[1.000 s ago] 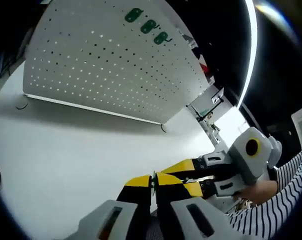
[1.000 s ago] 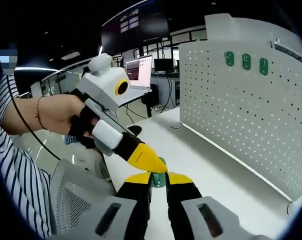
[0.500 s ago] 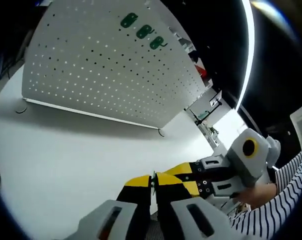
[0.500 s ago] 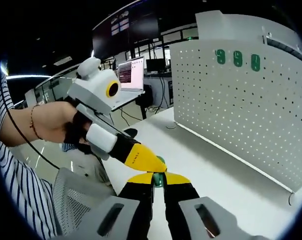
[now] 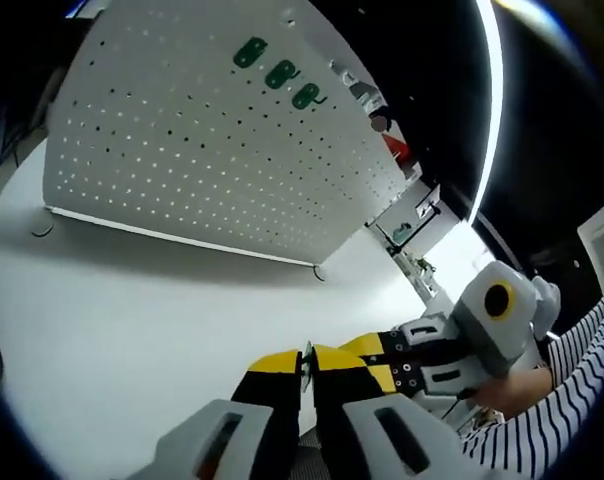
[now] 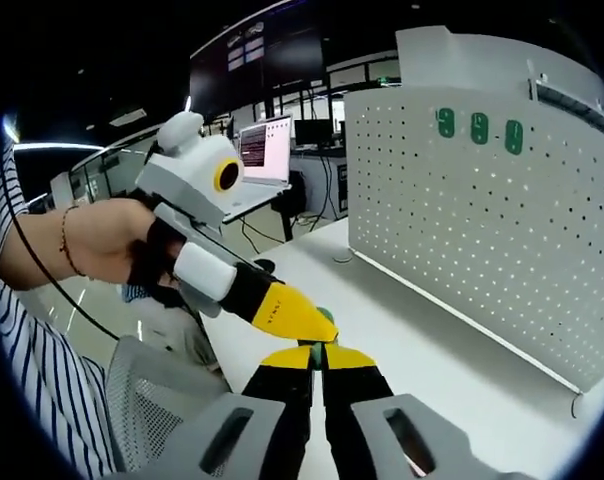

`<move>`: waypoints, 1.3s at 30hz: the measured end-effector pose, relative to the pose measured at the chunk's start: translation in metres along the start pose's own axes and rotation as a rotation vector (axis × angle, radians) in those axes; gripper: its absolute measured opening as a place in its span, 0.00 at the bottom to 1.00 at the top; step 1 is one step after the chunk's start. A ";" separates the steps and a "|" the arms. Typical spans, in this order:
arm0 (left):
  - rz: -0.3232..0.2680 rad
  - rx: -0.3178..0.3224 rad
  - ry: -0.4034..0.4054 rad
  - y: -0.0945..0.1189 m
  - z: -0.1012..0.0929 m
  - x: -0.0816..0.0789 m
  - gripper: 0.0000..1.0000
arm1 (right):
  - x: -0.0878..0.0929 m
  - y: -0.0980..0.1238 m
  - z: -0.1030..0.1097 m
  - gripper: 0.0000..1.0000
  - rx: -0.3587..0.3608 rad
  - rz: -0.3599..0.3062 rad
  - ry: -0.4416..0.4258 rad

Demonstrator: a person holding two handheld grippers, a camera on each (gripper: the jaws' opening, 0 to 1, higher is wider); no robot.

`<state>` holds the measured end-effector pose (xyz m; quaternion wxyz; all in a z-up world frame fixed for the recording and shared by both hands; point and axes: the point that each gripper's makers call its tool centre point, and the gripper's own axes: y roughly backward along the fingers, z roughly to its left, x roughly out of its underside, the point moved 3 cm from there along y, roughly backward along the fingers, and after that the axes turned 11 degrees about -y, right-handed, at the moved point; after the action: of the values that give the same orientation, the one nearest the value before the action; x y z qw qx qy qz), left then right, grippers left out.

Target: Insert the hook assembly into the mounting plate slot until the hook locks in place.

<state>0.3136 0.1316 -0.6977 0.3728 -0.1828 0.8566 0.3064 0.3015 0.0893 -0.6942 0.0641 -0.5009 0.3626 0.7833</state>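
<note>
A white perforated mounting plate (image 5: 202,150) stands upright on the white table, with three green hooks (image 5: 280,75) near its top edge. The right gripper view has the plate (image 6: 482,230) on the right, its green hooks (image 6: 477,127) high up. My left gripper (image 5: 308,362) is shut, a thin sliver of a part between its yellow tips. My right gripper (image 6: 318,356) is shut on a small green hook piece (image 6: 319,349). The left gripper (image 6: 302,322) reaches in from the left and meets that piece. The right gripper (image 5: 380,360) comes in from the right, tips against mine.
White table (image 5: 132,300) runs in front of the plate. Small dark loops lie at the plate's foot (image 5: 317,272). An open laptop (image 6: 267,150) and cables sit behind. A grey mesh chair (image 6: 152,400) is at lower left. A striped sleeve (image 5: 552,420) is near.
The right gripper's jaws have drawn closer together on the green piece. Both views have shifted slightly; the two grippers stay tip to tip.
</note>
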 end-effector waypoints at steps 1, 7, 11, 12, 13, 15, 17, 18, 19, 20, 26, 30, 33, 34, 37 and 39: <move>-0.002 -0.002 -0.008 0.000 -0.001 0.000 0.03 | -0.001 0.000 0.000 0.00 0.000 0.002 0.001; 0.002 -0.034 -0.048 -0.002 -0.002 -0.002 0.02 | 0.000 -0.001 0.000 0.00 0.024 0.027 0.063; 0.006 -0.038 -0.076 -0.002 -0.003 -0.002 0.02 | -0.001 0.000 -0.001 0.00 0.020 0.022 0.042; 0.004 -0.039 -0.078 -0.002 -0.003 -0.003 0.02 | -0.001 0.000 0.000 0.00 0.020 0.021 0.044; 0.003 -0.038 -0.075 -0.002 -0.002 -0.002 0.02 | -0.001 0.000 0.000 0.00 0.021 0.022 0.045; 0.002 -0.039 -0.071 -0.002 -0.003 -0.002 0.02 | -0.001 0.000 0.000 0.01 0.020 0.024 0.048; 0.009 -0.041 -0.080 -0.002 -0.003 -0.001 0.02 | 0.000 0.000 0.000 0.01 0.018 0.028 0.046; 0.012 -0.042 -0.087 -0.001 -0.004 0.000 0.02 | 0.001 0.000 0.001 0.01 0.017 0.030 0.043; 0.015 -0.044 -0.094 -0.001 -0.004 0.000 0.01 | 0.001 0.000 0.001 0.01 0.017 0.030 0.043; 0.017 -0.050 -0.113 -0.001 -0.004 -0.001 0.01 | 0.001 0.001 0.001 0.01 0.017 0.030 0.043; 0.019 -0.063 -0.130 -0.001 -0.002 -0.001 0.01 | -0.002 0.002 0.001 0.01 0.019 0.017 0.044; 0.009 -0.050 -0.103 -0.001 -0.002 -0.002 0.01 | -0.004 0.002 0.001 0.01 0.020 0.011 0.059; 0.004 -0.046 -0.102 -0.001 -0.003 -0.003 0.01 | -0.005 0.003 0.002 0.01 0.027 0.006 0.070; -0.001 -0.044 -0.100 -0.001 -0.003 -0.004 0.01 | -0.006 0.003 0.002 0.01 0.030 -0.002 0.074; -0.005 -0.042 -0.096 -0.001 -0.003 -0.004 0.01 | -0.006 0.003 0.002 0.01 0.032 -0.003 0.071; -0.010 -0.039 -0.091 -0.001 -0.002 -0.004 0.02 | -0.006 0.003 0.001 0.01 0.034 -0.003 0.064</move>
<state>0.3153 0.1305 -0.6944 0.4090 -0.1801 0.8318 0.3292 0.3020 0.0898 -0.6874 0.0620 -0.5250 0.3769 0.7606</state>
